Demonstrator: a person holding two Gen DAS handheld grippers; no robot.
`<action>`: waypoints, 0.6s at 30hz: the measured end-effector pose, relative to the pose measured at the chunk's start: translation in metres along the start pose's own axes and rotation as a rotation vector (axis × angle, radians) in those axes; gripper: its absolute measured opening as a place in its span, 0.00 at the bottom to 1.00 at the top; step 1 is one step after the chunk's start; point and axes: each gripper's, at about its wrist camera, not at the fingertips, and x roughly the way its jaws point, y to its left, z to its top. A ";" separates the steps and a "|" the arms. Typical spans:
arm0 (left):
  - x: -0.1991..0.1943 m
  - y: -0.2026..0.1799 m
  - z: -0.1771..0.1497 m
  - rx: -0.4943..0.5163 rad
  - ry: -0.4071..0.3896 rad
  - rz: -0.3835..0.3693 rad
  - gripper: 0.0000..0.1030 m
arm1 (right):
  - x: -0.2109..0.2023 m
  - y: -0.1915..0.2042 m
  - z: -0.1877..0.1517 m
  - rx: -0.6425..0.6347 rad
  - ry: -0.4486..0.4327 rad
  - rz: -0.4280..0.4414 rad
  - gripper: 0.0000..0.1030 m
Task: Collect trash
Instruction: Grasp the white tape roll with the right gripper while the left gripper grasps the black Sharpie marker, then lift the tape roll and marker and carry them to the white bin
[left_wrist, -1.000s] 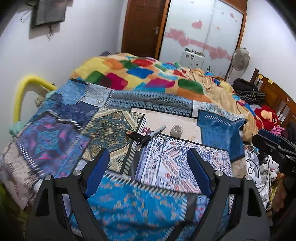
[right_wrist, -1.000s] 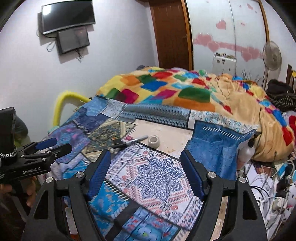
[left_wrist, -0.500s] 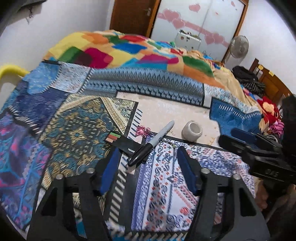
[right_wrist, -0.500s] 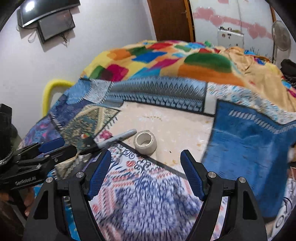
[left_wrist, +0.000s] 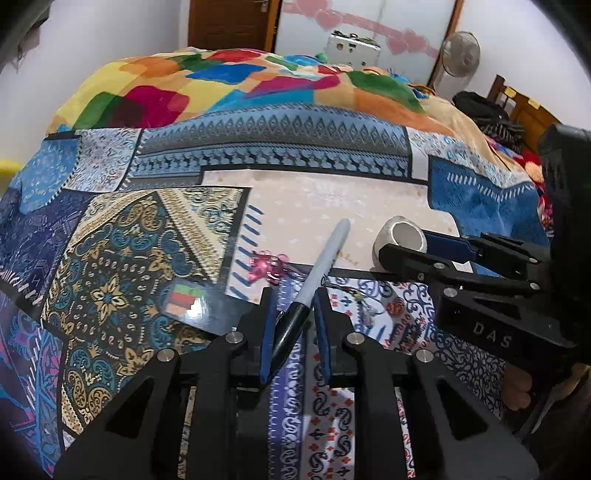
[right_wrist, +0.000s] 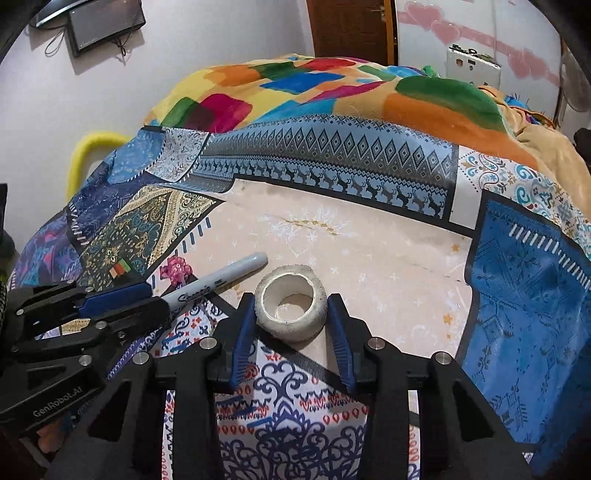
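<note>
Marker (left_wrist: 318, 271) is lying on the patchwork bed cover (left_wrist: 122, 280), capped black end toward the left gripper (left_wrist: 293, 306), grey barrel pointing away. Tape roll (right_wrist: 291, 306) is sitting just beside it to the right, on its side with the core facing up and toward the camera.

Handling, judged:
- Marker: light, rigid, smooth round barrel. Roll or twist between the pads is likely if it is pinched off-centre. It is best taken across the cap or just ahead of it, square to the barrel.
- Tape roll: light, a stiff ring, nearly used up, with a rough outer wrap that should grip well. It is best taken across the outer diameter. Some give is expected under hard squeeze, since the core is hollow.
- The bed is soft, so pressing down will sink the items instead of seating them.

Jaws:
- Left: narrowed to a slim gap around the marker's black end. One pad looks to be touching it; a firm clamp cannot be confirmed.
- Right gripper (right_wrist: 291, 326): jaws set about the roll's width, one pad at each side of the roll. Contact looks close or light, and the roll is not seen lifted.

A small pink trinket (left_wrist: 267, 264) and a dark card (left_wrist: 195, 306) are lying left of the marker, untouched.
</note>
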 end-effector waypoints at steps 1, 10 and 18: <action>0.001 -0.003 -0.001 0.011 0.005 0.000 0.18 | -0.003 -0.001 -0.003 0.000 0.000 -0.006 0.35; 0.011 -0.029 -0.003 0.076 0.055 0.038 0.11 | -0.021 -0.014 -0.015 0.040 0.013 -0.038 0.34; -0.008 -0.024 -0.005 -0.050 0.062 -0.015 0.11 | -0.055 -0.022 -0.015 0.090 -0.012 -0.054 0.34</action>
